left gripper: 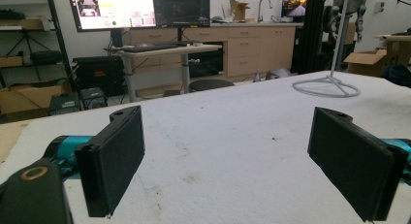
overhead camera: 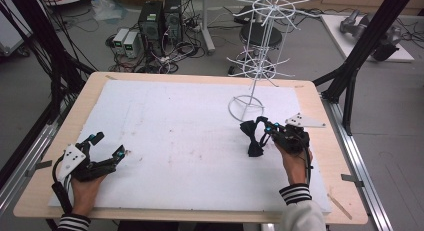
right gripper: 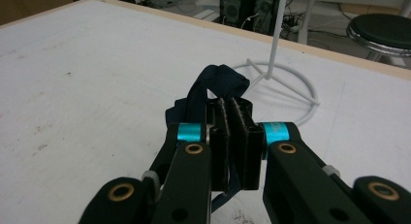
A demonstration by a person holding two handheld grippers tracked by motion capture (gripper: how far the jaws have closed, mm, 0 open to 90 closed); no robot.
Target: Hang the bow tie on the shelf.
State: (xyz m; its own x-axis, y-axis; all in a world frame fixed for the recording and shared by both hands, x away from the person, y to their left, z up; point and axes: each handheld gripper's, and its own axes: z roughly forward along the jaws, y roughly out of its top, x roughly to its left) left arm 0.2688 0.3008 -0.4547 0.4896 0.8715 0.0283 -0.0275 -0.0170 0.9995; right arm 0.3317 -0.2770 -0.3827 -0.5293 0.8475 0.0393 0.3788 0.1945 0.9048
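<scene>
A dark navy bow tie (overhead camera: 251, 136) hangs from my right gripper (overhead camera: 264, 128), which is shut on it just in front of the white wire rack's round base (overhead camera: 246, 107). In the right gripper view the jaws pinch the bow tie (right gripper: 218, 86) between them, its loop sticking out ahead toward the rack base (right gripper: 291, 95). My left gripper (overhead camera: 107, 146) rests open near the table's front left, nothing between its pads (left gripper: 114, 161). The rack's base (left gripper: 327, 87) appears far off in the left gripper view.
The white rack (overhead camera: 260, 51) rises with many thin hooks at the back right of the white mat (overhead camera: 175, 131). The wooden table edge (overhead camera: 45, 186) surrounds the mat. Computers and cables lie on the floor beyond the table.
</scene>
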